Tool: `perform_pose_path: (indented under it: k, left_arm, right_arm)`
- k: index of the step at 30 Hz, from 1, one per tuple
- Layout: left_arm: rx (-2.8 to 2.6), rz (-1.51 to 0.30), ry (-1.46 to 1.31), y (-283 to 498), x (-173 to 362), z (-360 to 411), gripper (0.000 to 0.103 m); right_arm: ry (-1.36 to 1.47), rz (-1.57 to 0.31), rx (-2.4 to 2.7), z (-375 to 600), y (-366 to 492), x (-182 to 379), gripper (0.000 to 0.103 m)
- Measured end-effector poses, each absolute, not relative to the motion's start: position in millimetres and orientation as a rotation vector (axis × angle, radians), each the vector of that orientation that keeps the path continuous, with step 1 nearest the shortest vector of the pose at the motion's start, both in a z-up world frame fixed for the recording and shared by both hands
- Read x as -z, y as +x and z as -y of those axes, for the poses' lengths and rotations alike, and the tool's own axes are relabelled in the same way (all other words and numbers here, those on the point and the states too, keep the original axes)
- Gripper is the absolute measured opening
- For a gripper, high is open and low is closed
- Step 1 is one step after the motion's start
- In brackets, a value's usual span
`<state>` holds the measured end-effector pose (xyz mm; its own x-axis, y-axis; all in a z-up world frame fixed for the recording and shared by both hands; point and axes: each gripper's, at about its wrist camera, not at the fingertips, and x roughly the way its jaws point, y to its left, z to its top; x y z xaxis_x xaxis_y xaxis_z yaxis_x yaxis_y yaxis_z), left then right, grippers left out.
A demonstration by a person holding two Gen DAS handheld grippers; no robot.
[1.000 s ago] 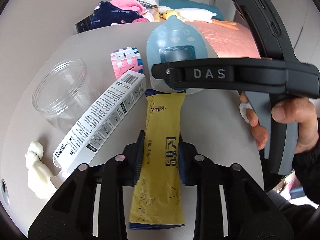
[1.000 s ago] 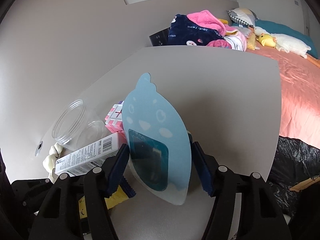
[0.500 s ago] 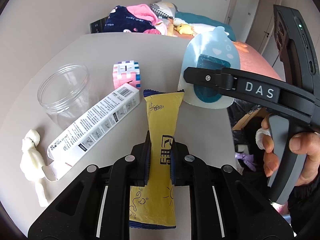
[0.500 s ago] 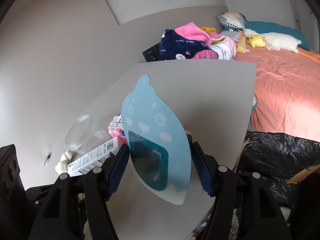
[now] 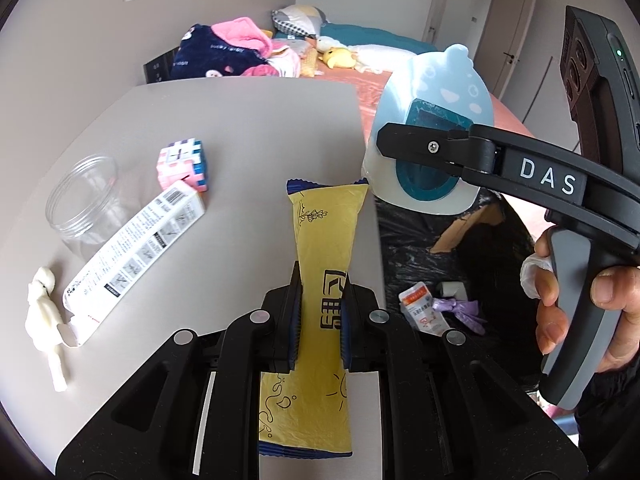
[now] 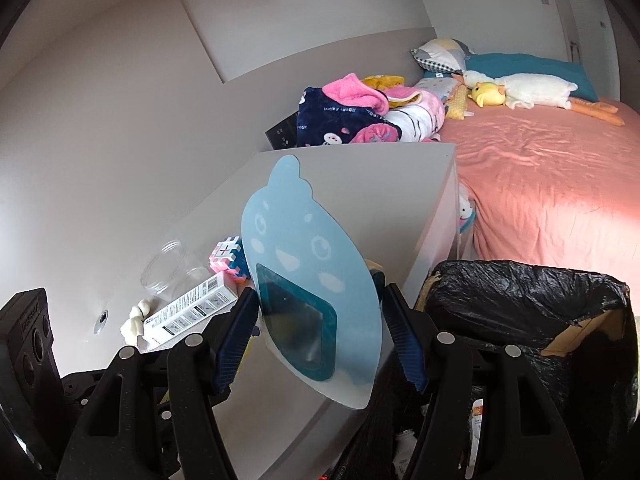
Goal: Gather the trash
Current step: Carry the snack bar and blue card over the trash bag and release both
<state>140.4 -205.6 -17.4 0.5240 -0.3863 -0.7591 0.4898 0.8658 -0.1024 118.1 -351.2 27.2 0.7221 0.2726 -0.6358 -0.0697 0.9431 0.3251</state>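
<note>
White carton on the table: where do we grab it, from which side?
Grip the white carton mid-length across its narrow width, coming from above. It lies flat, long and slim; the clear jar and pink puzzle cube crowd its barcode end, and its near end flap hangs open.

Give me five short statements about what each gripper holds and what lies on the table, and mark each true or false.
1. The left gripper is shut on the yellow snack wrapper. True.
2. The right gripper holds the white printed carton. False: it holds the light blue drop-shaped plastic package; the white printed carton lies on the grey table.
3. The clear plastic jar is in the bin. False: it sits on the table, beside the carton.
4. A bin lined with a black plastic bag stands beside the table, and there is already litter in it. True.
5. The pink and blue puzzle cube rests on the bed. False: it rests on the table.
</note>
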Motion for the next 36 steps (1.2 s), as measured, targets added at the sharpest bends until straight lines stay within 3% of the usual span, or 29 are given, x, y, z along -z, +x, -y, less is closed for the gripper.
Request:
perform_pose_path:
  k: [15, 21, 22, 28, 33, 35, 36]
  left_arm:
    - [0.595, -0.873, 0.143, 118.7, 9.0, 249.8, 0.014]
    - [0.637, -0.876, 0.165, 110.0, 8.9, 270.7, 0.014]
    - [0.643, -0.876, 0.166, 108.9, 9.2, 273.7, 0.014]
    - [0.674, -0.874, 0.198, 102.2, 9.4, 292.1, 0.014]
    - [0.707, -0.880, 0.198, 103.9, 10.5, 307.4, 0.015]
    - [0.719, -0.887, 0.197, 103.2, 12.3, 314.0, 0.024]
    - [0.707, -0.881, 0.199, 102.1, 12.5, 316.2, 0.060]
  right_arm:
    - [0.300, -0.714, -0.135, 391.7, 73.3, -40.2, 0.065]
    - [0.283, -0.709, -0.105, 402.7, 61.3, -41.4, 0.059]
    - [0.273, -0.704, -0.097, 403.9, 59.6, -42.0, 0.056]
    - [0.264, -0.686, -0.084, 417.1, 50.4, -46.2, 0.012]
    - [0.298, -0.656, -0.068, 436.3, 40.0, -53.0, 0.012]
    - [0.312, -0.642, -0.048, 444.8, 35.5, -55.3, 0.027]
    - [0.316, -0.638, -0.038, 448.5, 33.8, -56.3, 0.030]
